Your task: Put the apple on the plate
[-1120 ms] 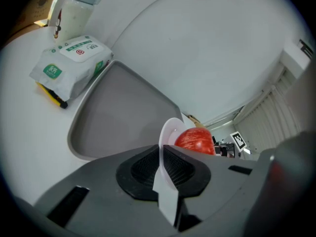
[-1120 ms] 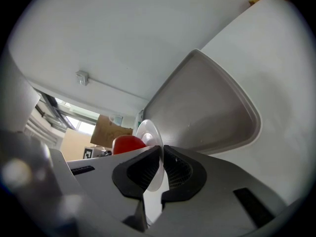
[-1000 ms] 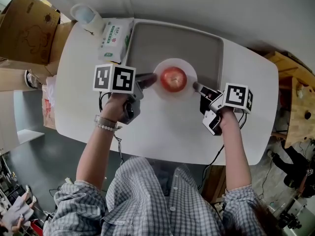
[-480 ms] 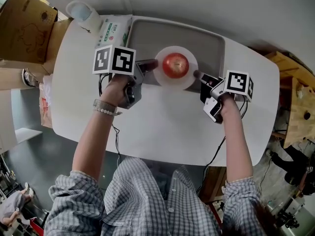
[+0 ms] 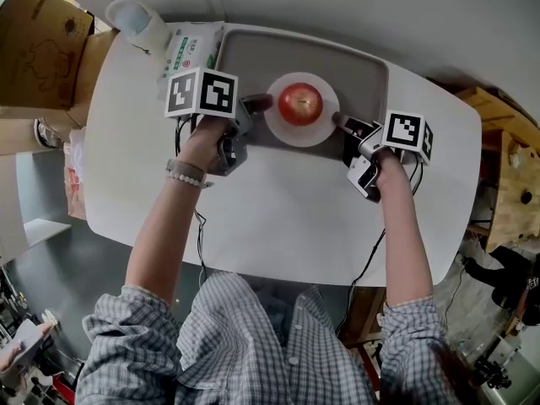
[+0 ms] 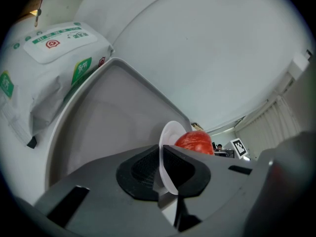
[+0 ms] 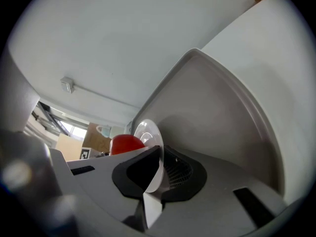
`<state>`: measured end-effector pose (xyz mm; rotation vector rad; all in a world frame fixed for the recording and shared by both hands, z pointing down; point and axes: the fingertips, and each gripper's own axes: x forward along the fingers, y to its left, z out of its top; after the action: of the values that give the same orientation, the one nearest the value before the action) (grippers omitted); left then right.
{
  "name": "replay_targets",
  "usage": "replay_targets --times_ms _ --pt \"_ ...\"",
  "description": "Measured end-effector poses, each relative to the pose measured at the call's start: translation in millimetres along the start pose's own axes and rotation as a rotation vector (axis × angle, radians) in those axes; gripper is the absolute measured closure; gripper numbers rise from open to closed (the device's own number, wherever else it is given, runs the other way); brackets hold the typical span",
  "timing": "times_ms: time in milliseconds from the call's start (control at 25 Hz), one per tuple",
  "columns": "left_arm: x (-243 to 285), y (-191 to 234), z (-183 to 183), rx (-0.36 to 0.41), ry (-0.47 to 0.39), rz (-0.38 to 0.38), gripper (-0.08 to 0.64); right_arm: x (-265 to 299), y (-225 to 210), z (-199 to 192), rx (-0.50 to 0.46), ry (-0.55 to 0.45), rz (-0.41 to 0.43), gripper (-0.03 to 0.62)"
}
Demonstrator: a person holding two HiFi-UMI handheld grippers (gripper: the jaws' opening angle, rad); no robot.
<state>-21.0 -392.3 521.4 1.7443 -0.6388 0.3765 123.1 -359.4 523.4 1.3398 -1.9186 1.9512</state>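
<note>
Head view shows a round red apple (image 5: 300,102) sitting in the middle of a small round white plate (image 5: 325,130). The left gripper (image 5: 257,104) pinches the plate's left edge and the right gripper (image 5: 341,123) pinches its right edge — one on each side, with the apple between them. The plate is over the near edge of a big grey plastic tray (image 5: 253,62), which lies on a rounded white table (image 5: 278,218). I cannot tell if the plate touches the tray. In the left gripper view the two dark jaws are squeezed on the thin white rim of the plate, and the apple peeks up just behind them. In the right gripper view it is the same: the jaws are pressed on the plate's rim, and the red apple shows just past it. A soft white and green pack (image 5: 192,47) lies on the table, just beside the tray's left end. A brown cardboard box (image 5: 38,36) stands off the table's far left corner. The person wears a checked shirt (image 5: 253,344) — both arms reach forward over the table.
</note>
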Motion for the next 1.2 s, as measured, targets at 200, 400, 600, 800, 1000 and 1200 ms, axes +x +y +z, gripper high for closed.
replay_targets --times_ms 200,400,600,800,1000,1200 --pt "6 2 -3 0.022 0.019 0.028 0.530 0 -4 2 -0.044 0.007 -0.056 0.554" --pt "12 3 -3 0.046 0.036 0.069 0.529 1 -8 6 -0.088 0.024 -0.108 0.554" --pt "15 6 -1 0.034 0.035 0.083 0.529 6 -10 7 -0.118 0.031 -0.142 0.554" --pt "16 5 2 0.015 0.017 0.080 0.529 4 -7 8 -0.180 0.026 -0.146 0.552" --pt "15 6 6 0.012 -0.011 0.081 0.528 4 -6 11 -0.223 0.003 -0.141 0.552" --pt "11 3 16 -0.029 -0.062 0.029 0.439 3 -2 15 -0.269 -0.018 -0.127 0.513"
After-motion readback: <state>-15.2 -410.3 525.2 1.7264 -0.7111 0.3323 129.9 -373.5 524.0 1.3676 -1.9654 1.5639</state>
